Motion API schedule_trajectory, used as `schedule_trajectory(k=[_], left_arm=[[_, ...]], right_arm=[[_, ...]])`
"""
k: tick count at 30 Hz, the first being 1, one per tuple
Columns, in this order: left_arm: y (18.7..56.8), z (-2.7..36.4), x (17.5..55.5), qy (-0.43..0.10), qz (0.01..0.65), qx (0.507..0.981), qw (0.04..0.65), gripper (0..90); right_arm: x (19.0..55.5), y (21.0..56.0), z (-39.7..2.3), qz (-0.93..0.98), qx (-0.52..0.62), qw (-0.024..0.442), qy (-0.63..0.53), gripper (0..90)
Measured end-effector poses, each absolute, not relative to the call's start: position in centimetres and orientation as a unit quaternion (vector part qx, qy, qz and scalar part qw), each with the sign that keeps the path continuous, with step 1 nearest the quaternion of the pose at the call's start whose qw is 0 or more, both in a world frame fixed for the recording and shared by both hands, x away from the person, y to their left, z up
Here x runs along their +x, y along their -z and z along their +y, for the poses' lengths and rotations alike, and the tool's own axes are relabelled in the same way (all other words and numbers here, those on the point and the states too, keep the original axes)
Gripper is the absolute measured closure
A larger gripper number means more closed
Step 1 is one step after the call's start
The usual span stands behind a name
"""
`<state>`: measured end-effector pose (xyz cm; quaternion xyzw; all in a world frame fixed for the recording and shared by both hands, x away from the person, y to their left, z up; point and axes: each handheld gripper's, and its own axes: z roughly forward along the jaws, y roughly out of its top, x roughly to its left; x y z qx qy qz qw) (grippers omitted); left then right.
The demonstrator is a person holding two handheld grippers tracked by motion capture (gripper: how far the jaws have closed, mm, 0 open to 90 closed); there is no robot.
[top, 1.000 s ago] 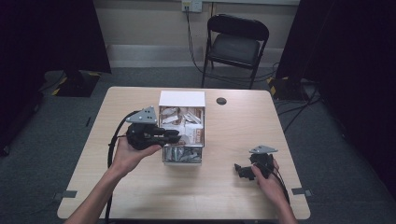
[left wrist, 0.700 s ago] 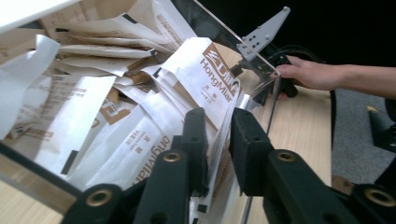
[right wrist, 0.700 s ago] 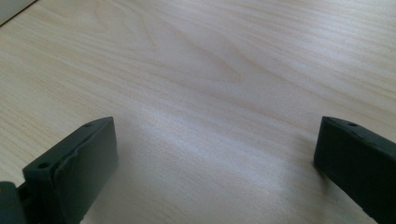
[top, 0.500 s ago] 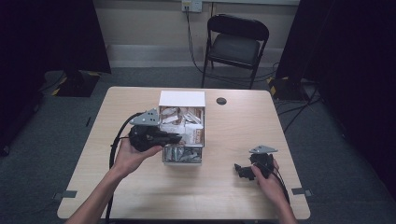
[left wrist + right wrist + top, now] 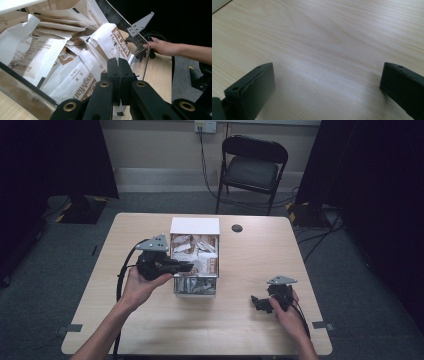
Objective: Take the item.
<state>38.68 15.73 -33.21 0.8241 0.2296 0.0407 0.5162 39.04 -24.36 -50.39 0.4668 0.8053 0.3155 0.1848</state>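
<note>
Our left gripper [image 5: 117, 67] has just closed its jaws inside the clear box [image 5: 195, 287], probably pinching a white sachet [image 5: 82, 77], so lifting can follow, while our right gripper [image 5: 262, 303] rests wide open on the table [image 5: 225, 330].

In the left gripper view, the white paper packets [image 5: 75, 77] piled in the clear plastic box [image 5: 140, 42] carry brown Latin lettering: one packet [image 5: 117, 42] near the box's far corner reads "Hong Mian", and a nearer packet shows "ongMian" (its first letter is covered). Smaller printed lines, some in Chinese characters, stand on several packets but are too fine to read.
</note>
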Motion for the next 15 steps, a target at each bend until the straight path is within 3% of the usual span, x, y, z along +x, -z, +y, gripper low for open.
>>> schedule_trajectory(k=[15], left_arm=[[32.51,16.34,38.43,-0.049,0.228,0.816,0.530,90.0]], right_arm=[[39.04,50.39,-24.36,0.805,0.467,0.185,-0.316,0.0]])
